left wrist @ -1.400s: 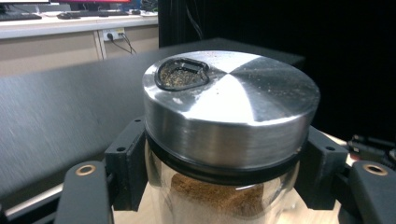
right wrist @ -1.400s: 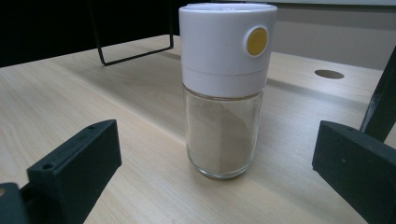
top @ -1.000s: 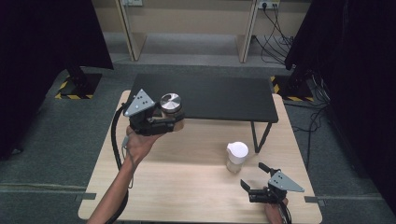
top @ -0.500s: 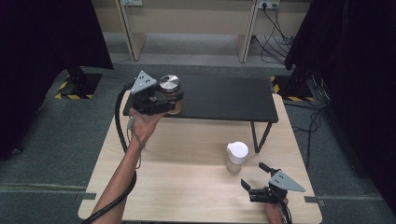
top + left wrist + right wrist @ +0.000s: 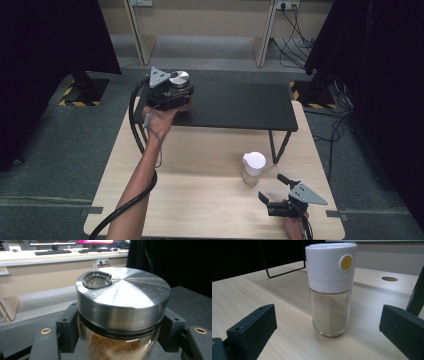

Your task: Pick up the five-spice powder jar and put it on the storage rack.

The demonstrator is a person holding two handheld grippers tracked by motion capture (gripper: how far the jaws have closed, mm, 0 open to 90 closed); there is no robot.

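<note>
1. Glass jar with a metal lid (image 5: 122,302), brown powder inside, clamped between the jaws of the left gripper (image 5: 171,93) just under the lid; black-rimmed opening near the lid's edge, flecked with powder.
2. Held over the left end of the black shelf (image 5: 235,105), at the far side of the wooden table (image 5: 200,195); cannot tell whether the base touches the shelf.
3. Left hand (image 5: 156,119) reaching in from the bottom of the high view, forearm stretched forward across the table, cable looping beside it.
4. Second jar (image 5: 330,287) upright on the table's near right part, just in front of the shelf's leg: white cap with a yellow round button, clear glass body, pale powder within.
5. Right gripper (image 5: 272,195) near the table's front right edge, jaws wide apart, gripping nothing, aimed at the white-capped jar, near it but not touching.
</note>
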